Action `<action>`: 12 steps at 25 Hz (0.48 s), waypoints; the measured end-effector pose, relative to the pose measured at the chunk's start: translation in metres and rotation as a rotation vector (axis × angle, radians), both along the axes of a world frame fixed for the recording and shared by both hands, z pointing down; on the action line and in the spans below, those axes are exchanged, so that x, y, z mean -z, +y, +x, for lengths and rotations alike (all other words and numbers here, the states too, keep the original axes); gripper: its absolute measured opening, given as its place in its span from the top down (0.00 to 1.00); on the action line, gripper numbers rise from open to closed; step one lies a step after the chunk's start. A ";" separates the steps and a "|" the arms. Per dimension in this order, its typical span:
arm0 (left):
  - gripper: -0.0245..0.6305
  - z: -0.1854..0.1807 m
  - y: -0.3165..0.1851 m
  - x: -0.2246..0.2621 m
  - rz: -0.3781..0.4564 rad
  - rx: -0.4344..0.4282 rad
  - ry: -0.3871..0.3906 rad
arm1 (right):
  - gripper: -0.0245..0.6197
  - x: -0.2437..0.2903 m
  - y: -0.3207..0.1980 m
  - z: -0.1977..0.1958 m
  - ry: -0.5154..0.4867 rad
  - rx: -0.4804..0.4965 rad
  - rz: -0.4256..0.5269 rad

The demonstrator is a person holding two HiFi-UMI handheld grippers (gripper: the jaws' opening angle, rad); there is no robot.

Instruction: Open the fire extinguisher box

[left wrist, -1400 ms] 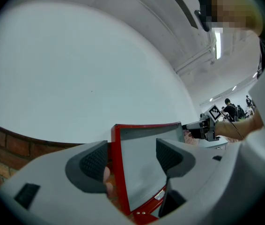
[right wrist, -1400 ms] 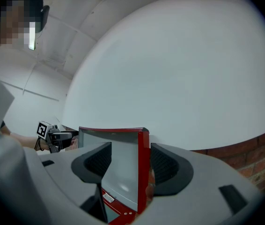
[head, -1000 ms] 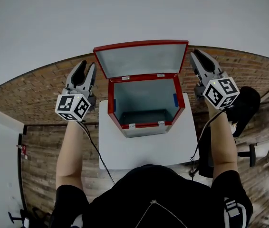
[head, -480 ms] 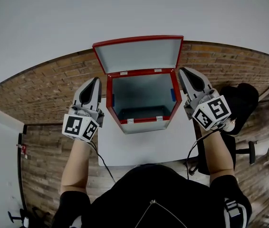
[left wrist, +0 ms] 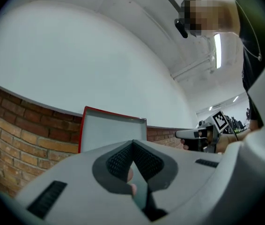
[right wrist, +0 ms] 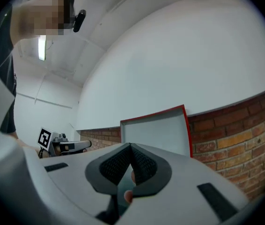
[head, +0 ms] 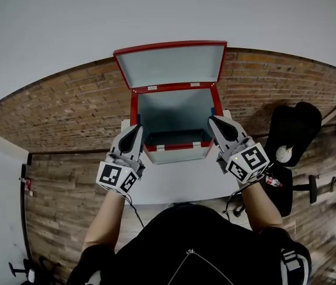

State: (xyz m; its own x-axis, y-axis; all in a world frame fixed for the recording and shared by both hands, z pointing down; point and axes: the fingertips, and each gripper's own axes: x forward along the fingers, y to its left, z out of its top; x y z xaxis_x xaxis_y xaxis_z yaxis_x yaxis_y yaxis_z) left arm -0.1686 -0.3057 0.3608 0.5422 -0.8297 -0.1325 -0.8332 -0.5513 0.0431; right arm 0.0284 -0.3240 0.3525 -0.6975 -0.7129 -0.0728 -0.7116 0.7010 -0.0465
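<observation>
The red fire extinguisher box [head: 175, 150] stands on a white table [head: 180, 180] with its lid [head: 171, 64] swung up and back; the grey inside looks empty. My left gripper [head: 137, 129] is shut, empty, just left of the box's front corner. My right gripper [head: 213, 121] is shut, empty, at the box's right front corner. In the left gripper view the lid [left wrist: 111, 132] rises beyond my shut left gripper [left wrist: 133, 143], and the right gripper [left wrist: 199, 135] shows at the right. The right gripper view shows the lid [right wrist: 156, 130] beyond my shut right gripper [right wrist: 130, 146].
A brick-pattern floor [head: 67, 108] surrounds the table, meeting a pale wall [head: 126, 16] behind. A black chair [head: 295, 132] stands to the right of the table. A cable [head: 133, 209] hangs from the left gripper.
Both grippers have closed and drawn back toward me, from beside the lid down to the box's front corners. The box has stayed open.
</observation>
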 end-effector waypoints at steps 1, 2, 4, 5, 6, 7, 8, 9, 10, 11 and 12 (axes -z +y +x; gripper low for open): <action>0.91 0.003 0.003 -0.006 -0.009 -0.004 0.007 | 0.93 -0.007 0.003 -0.001 -0.004 0.005 -0.016; 0.91 0.007 0.007 -0.011 -0.016 -0.009 0.012 | 0.93 -0.014 0.005 -0.002 -0.006 0.006 -0.030; 0.91 0.013 0.013 -0.019 -0.025 -0.021 0.018 | 0.93 -0.025 0.008 -0.002 -0.007 0.000 -0.057; 0.91 0.015 0.015 -0.022 -0.029 -0.027 0.020 | 0.93 -0.029 0.010 -0.003 -0.006 0.000 -0.064; 0.91 0.016 0.017 -0.025 -0.032 -0.030 0.022 | 0.93 -0.033 0.011 -0.003 -0.002 0.004 -0.066; 0.91 0.017 0.019 -0.028 -0.035 -0.031 0.023 | 0.93 -0.036 0.013 -0.003 0.004 0.008 -0.064; 0.91 0.017 0.021 -0.031 -0.039 -0.030 0.025 | 0.93 -0.039 0.014 -0.003 0.008 0.009 -0.062; 0.91 0.018 0.023 -0.033 -0.044 -0.029 0.029 | 0.93 -0.041 0.016 -0.001 0.010 0.009 -0.062; 0.91 0.018 0.025 -0.035 -0.049 -0.028 0.033 | 0.93 -0.044 0.017 0.000 0.007 0.007 -0.064; 0.91 0.018 0.026 -0.037 -0.054 -0.027 0.036 | 0.93 -0.047 0.017 0.002 0.004 0.002 -0.069; 0.91 0.019 0.027 -0.039 -0.056 -0.028 0.038 | 0.93 -0.049 0.018 0.003 0.002 0.000 -0.072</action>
State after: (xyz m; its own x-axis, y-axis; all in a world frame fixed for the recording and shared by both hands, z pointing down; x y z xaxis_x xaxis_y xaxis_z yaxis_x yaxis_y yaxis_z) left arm -0.1500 -0.2785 0.3993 0.5607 -0.8211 -0.1067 -0.8147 -0.5701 0.1057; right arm 0.0314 -0.3060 0.4019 -0.6980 -0.7159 -0.0198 -0.7114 0.6963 -0.0955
